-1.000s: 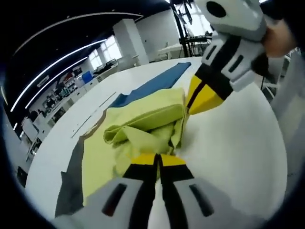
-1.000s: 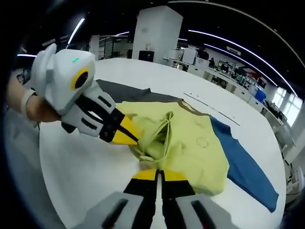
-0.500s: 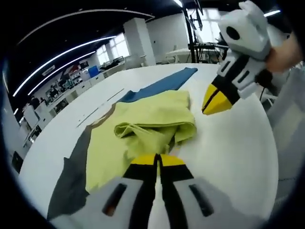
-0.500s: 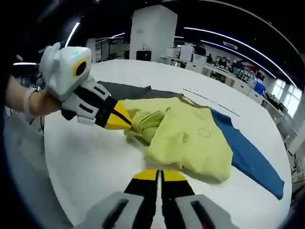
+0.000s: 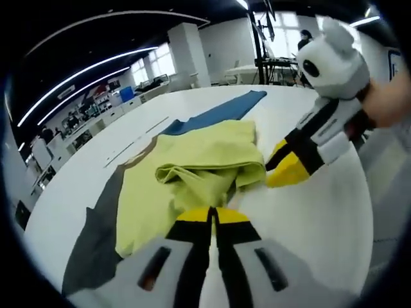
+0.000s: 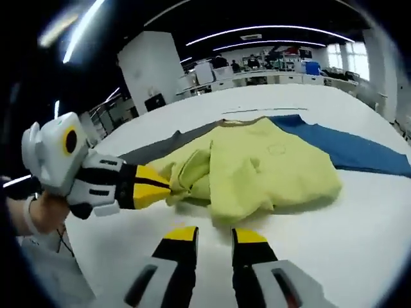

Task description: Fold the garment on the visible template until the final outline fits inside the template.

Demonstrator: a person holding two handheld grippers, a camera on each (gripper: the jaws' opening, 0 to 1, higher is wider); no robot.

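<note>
Garment (image 6: 257, 170) fold: keep your left gripper (image 6: 168, 186) clamped on it, bring your parted right gripper (image 6: 215, 234) squarely to the near hem

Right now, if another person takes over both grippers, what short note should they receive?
Left gripper: shut on a bunched fold of the yellow-green garment at its near edge.
Right gripper: open, holding nothing, just short of the garment's near edge.
The garment lies partly folded and crumpled on the white table, over the blue template and the grey template.
Done: a rough first fold.
Left: flatten the bunch and fold until the outline fits inside the template.
</note>
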